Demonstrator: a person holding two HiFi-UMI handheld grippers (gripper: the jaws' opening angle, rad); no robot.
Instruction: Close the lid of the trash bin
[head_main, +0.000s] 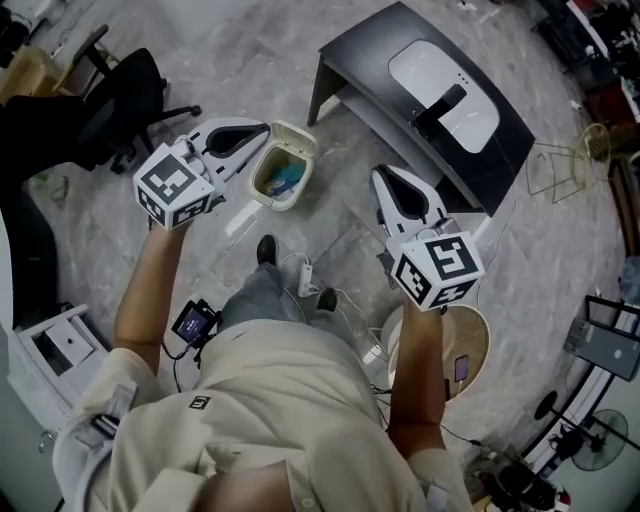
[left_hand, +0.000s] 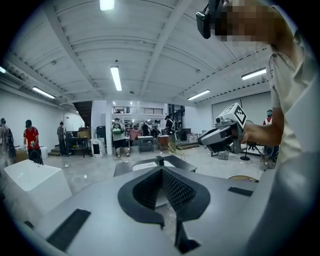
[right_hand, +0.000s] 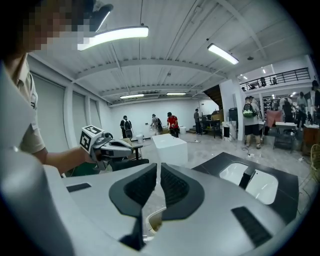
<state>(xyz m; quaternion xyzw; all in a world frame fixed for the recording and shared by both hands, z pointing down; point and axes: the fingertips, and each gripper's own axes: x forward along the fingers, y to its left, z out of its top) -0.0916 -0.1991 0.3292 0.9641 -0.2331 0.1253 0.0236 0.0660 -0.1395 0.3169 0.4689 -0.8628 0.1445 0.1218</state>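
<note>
A small cream trash bin (head_main: 292, 190) stands open on the floor, with blue rubbish (head_main: 284, 177) inside. Its lid (head_main: 297, 134) seems tipped back at the far rim. My left gripper (head_main: 262, 130) hovers just left of the bin's top with its tips by the rim; its jaws are shut and empty (left_hand: 161, 170). My right gripper (head_main: 384, 177) hangs to the right of the bin and apart from it, jaws drawn together with nothing between them (right_hand: 158, 166). Part of the bin's cream rim (right_hand: 153, 220) shows below the right jaws.
A black table (head_main: 360, 45) carrying a white device (head_main: 440, 90) stands behind the bin. An office chair (head_main: 120, 100) is at the left, a round wicker stool (head_main: 478, 340) at the right, cables (head_main: 305, 275) by the person's feet. A white box (right_hand: 170, 147) and several people stand farther off.
</note>
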